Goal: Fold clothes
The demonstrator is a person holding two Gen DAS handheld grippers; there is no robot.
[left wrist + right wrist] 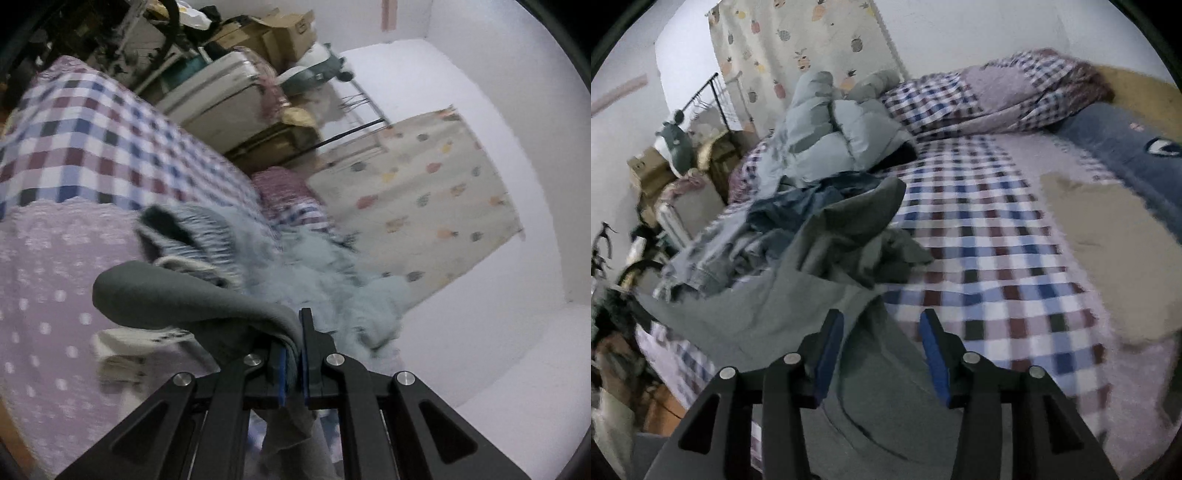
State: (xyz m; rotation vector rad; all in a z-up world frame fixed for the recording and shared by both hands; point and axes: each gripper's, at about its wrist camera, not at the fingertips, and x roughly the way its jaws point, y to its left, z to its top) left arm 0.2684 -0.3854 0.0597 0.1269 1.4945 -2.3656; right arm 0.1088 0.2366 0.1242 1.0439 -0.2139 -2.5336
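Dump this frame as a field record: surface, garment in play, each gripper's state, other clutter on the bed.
surface: bed with checked cover
garment in play: grey garment, crumpled, not yet folded
left gripper: shut on a fold of the grey garment, lifted above the bed
right gripper: open, over the grey garment, gripping nothing
other clothes: pale blue puffer jacket and dark blue garment piled behind
also on bed: tan cloth lying flat, to the right
image quality: motion blur in both views

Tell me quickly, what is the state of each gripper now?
Left gripper: shut on the grey garment.
Right gripper: open, holding nothing, above the grey garment.
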